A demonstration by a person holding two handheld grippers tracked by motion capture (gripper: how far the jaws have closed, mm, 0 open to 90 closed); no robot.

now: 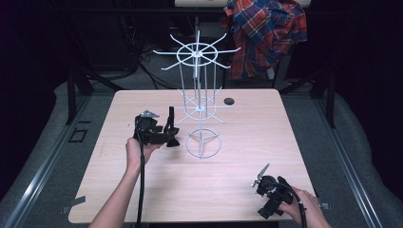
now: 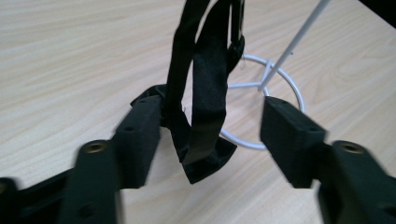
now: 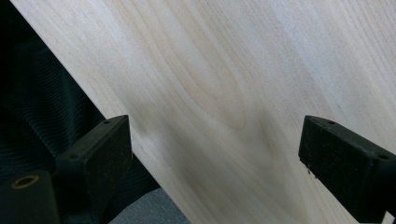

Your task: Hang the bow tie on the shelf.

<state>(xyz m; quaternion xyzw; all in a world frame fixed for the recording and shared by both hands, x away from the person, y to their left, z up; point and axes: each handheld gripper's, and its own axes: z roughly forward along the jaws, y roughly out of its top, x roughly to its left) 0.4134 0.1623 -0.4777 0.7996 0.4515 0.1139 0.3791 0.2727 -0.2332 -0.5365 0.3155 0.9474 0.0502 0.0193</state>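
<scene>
Here left gripper (image 2: 212, 135) gaping around black strap (image 2: 205, 93).

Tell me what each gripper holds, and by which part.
The left gripper stands open around a black strap whose folded lower end hangs between its jaws, against one of them; a real grip cannot be told. The right gripper is open over the table, holding nothing.

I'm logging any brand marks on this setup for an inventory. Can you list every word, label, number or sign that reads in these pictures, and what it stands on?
None can be read.
The black strap between the open jaws of the left gripper is plain.
The white wire rack, the wooden table and the plaid shirt carry no lettering.
The right gripper, open over the table edge, has bare jaws.
</scene>
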